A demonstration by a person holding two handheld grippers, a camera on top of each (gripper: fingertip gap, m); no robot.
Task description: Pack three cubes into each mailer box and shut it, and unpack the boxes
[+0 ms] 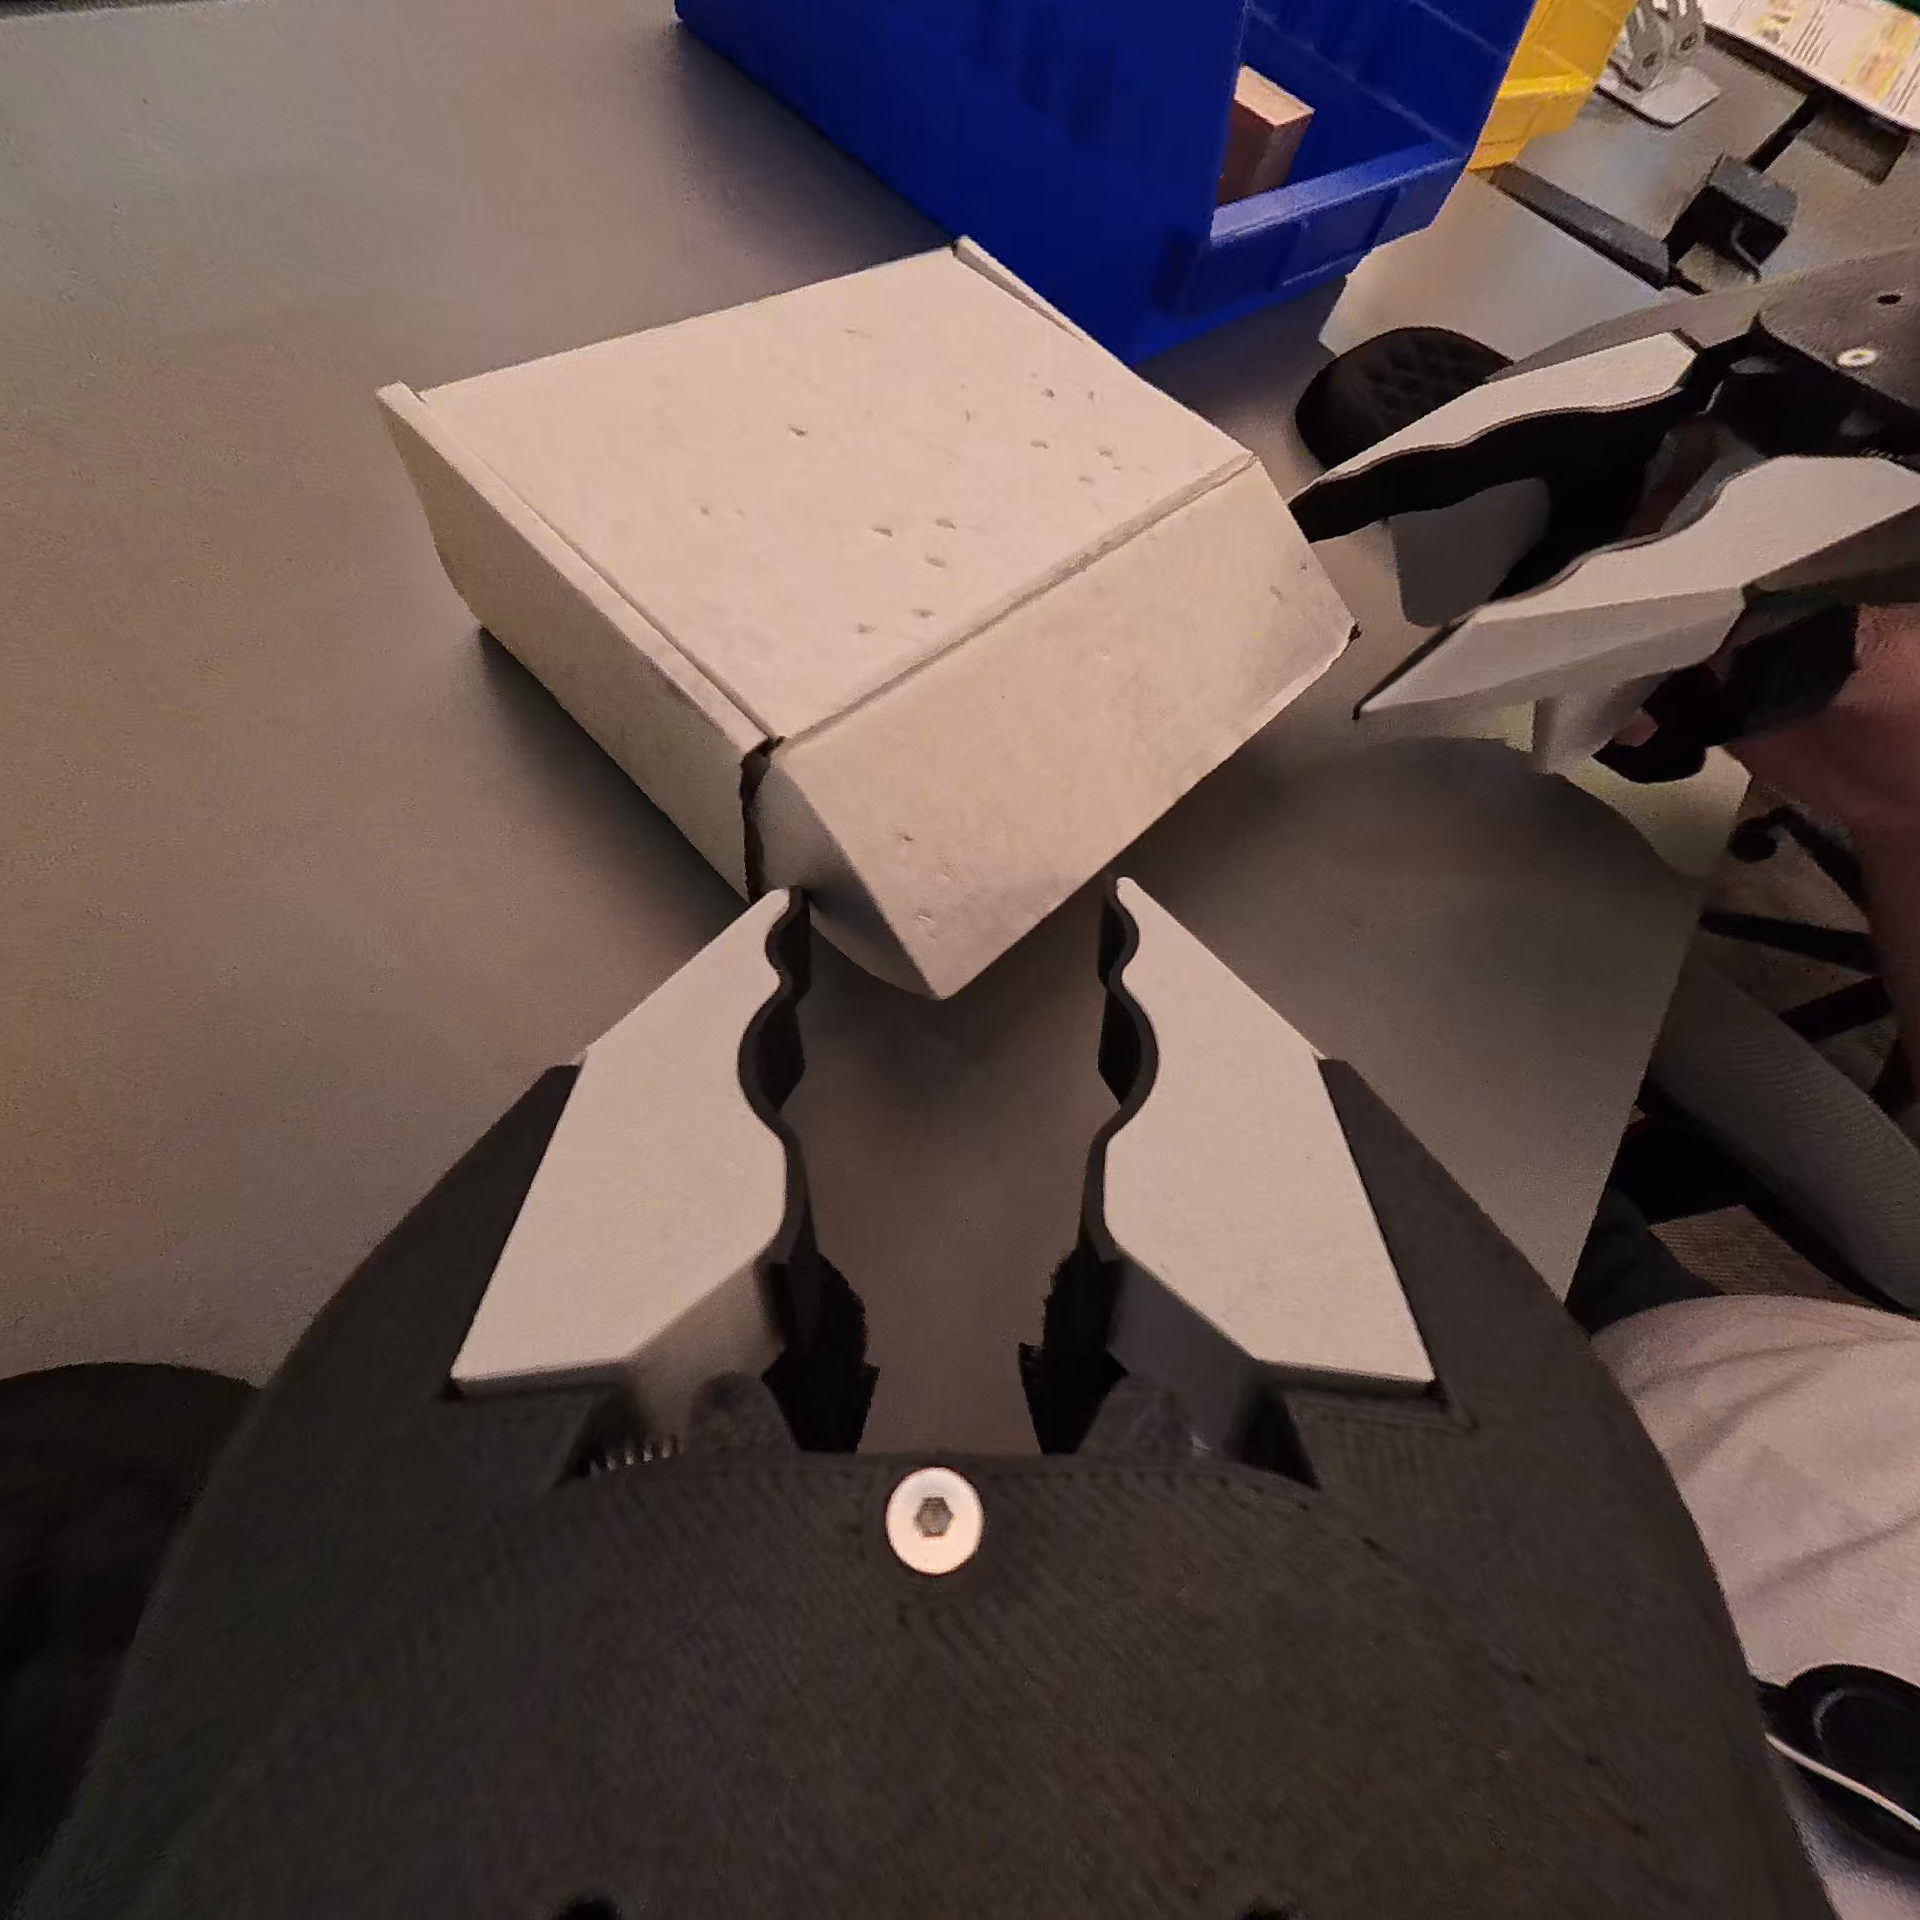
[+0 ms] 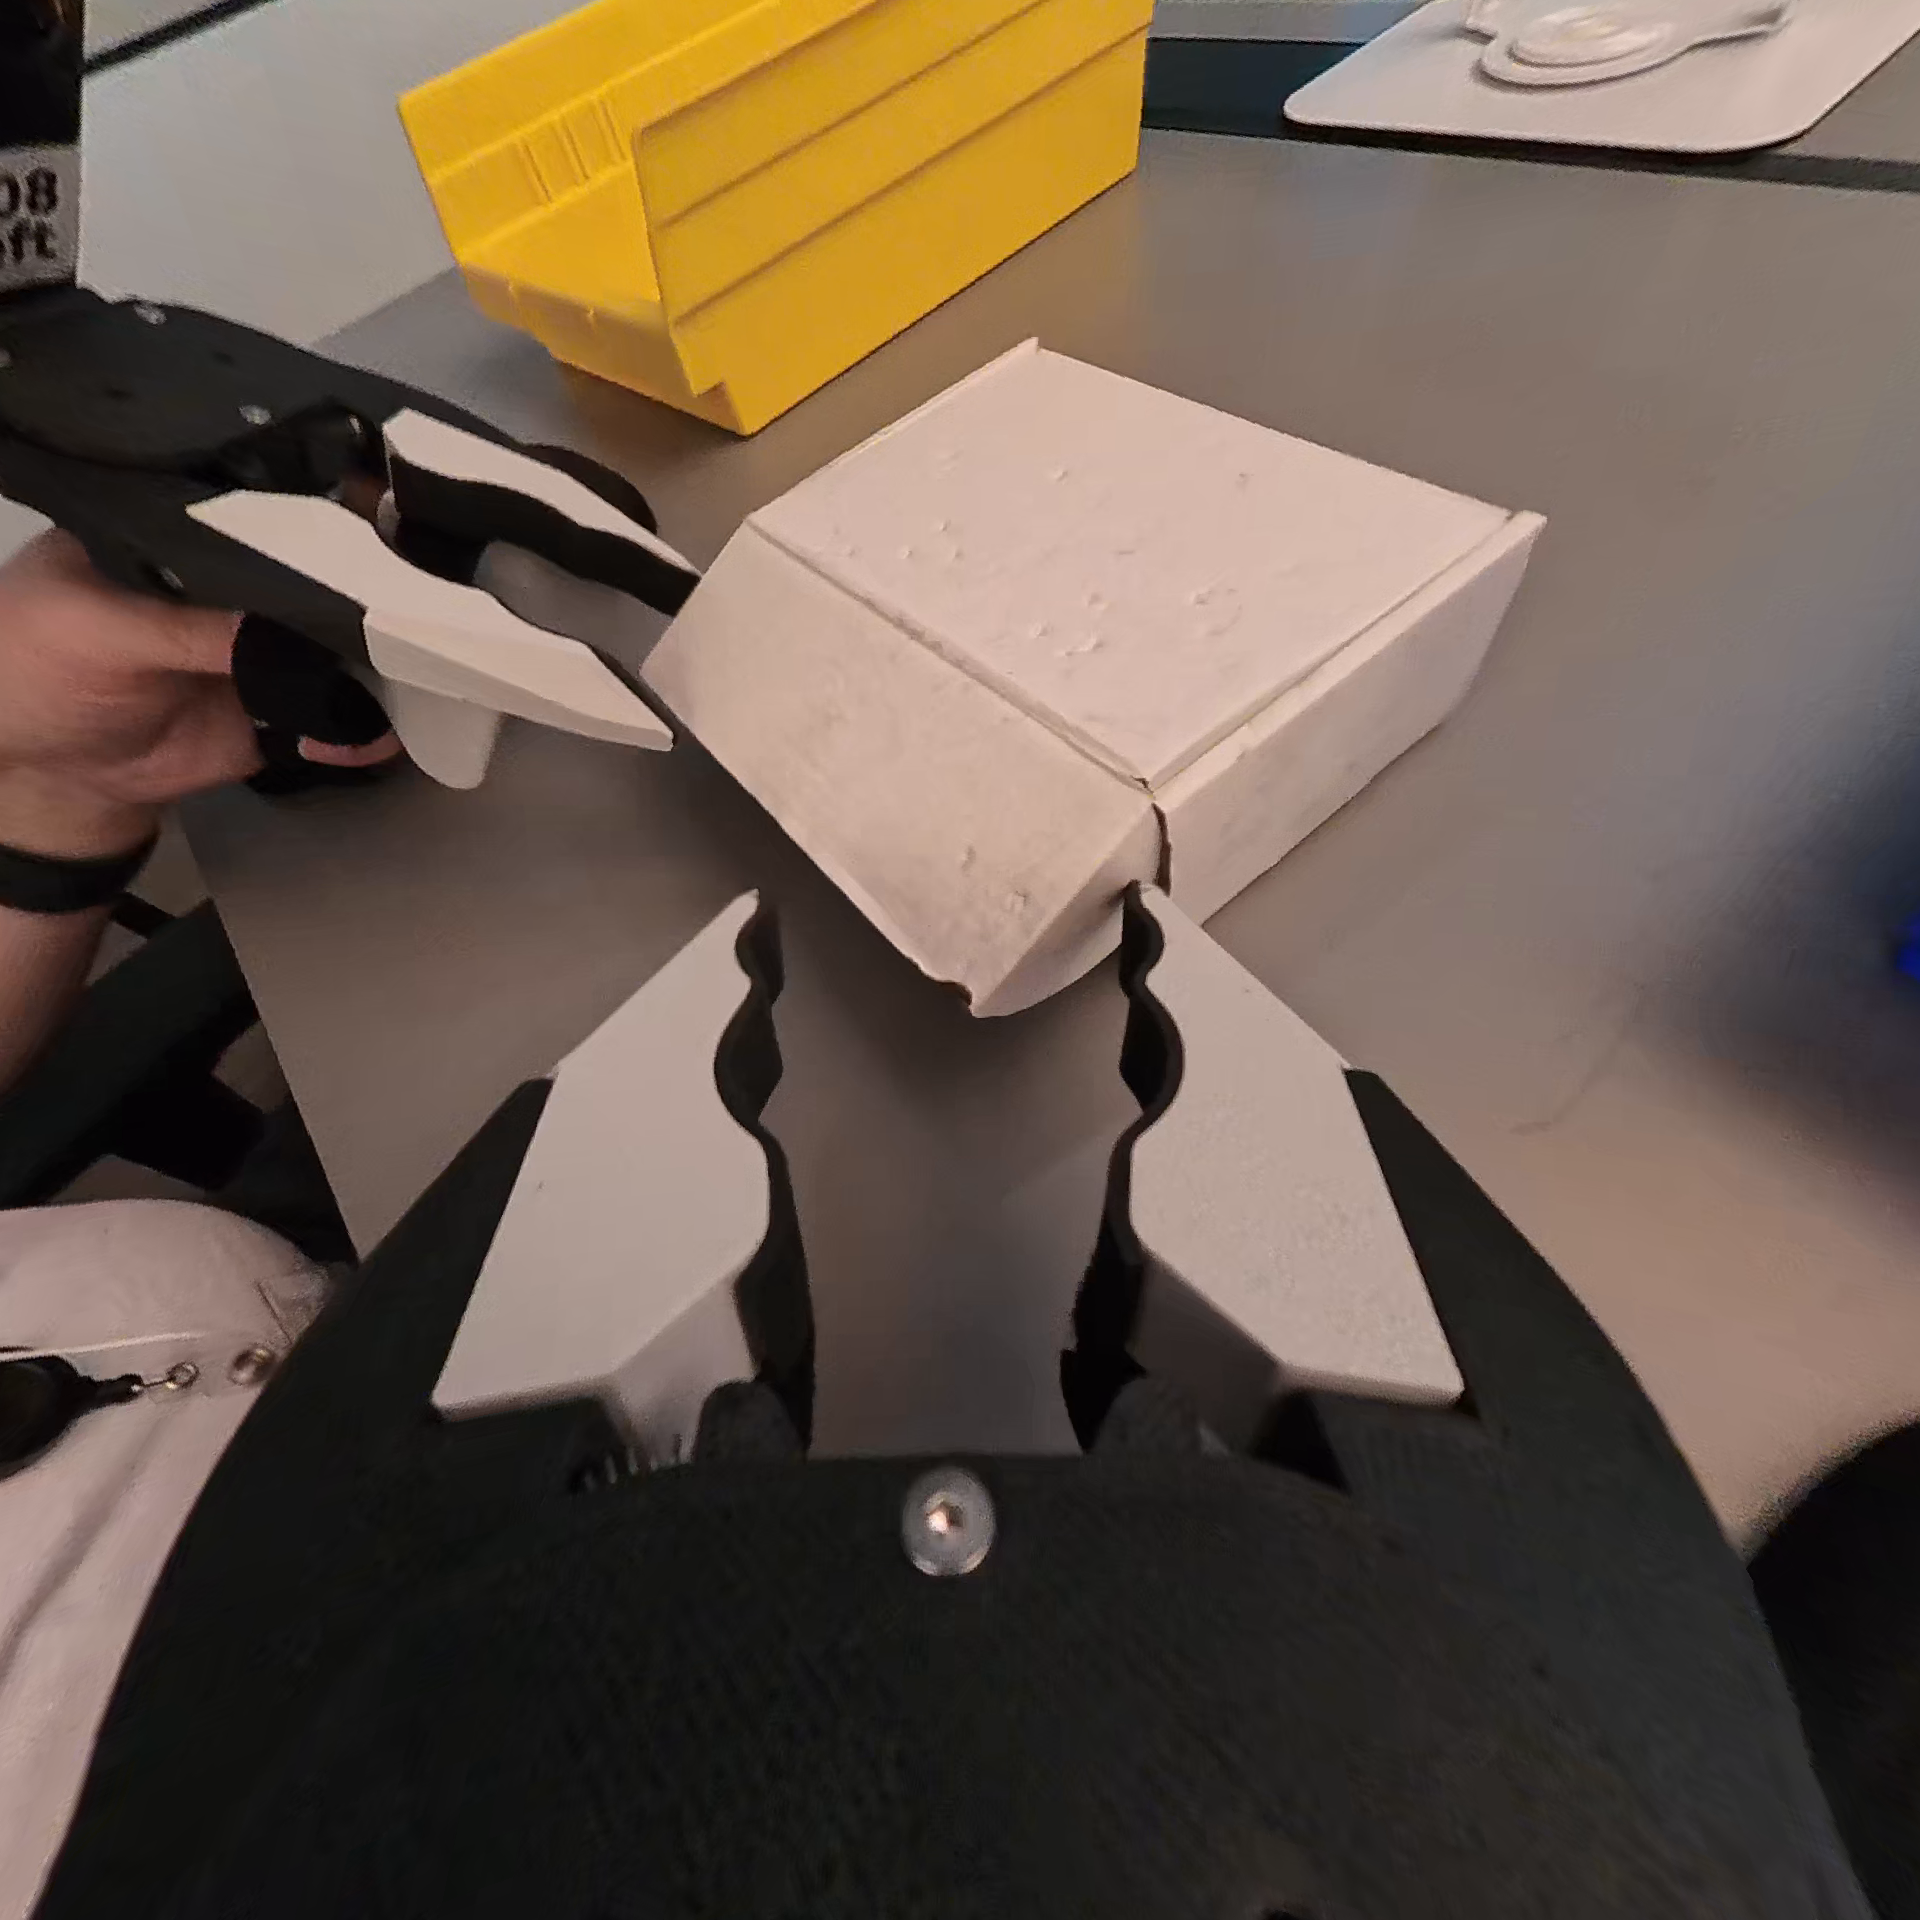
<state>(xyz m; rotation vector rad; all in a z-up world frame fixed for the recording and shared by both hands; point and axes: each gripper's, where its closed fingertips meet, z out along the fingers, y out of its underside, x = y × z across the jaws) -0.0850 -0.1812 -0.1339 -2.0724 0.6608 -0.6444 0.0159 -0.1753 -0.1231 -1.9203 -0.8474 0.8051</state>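
A white mailer box [image 1: 831,582] lies on the grey table with its lid down; its front flap slants outward and is not tucked flat. It also shows in the right wrist view [image 2: 1091,644]. My left gripper [image 1: 951,904] is open, its tips at the box's near corner, one on each side. My right gripper [image 2: 945,909] is open at the flap's other corner in the same way. Each gripper shows in the other's view, the right gripper [image 1: 1340,613] and the left gripper [image 2: 675,655], both open beside the flap's ends. A brown cube [image 1: 1262,135] sits in the blue bin.
A blue bin [image 1: 1091,156] stands behind the box in the left wrist view. A yellow bin [image 2: 790,197] stands behind it in the right wrist view. A grey mat [image 2: 1558,94] lies at the far right. The table's edge and a chair [image 1: 1766,1091] are close by. The left gripper is farther from the brown cube [image 1: 1262,135], some 40 centimeters, than the right, some 30 centimeters.
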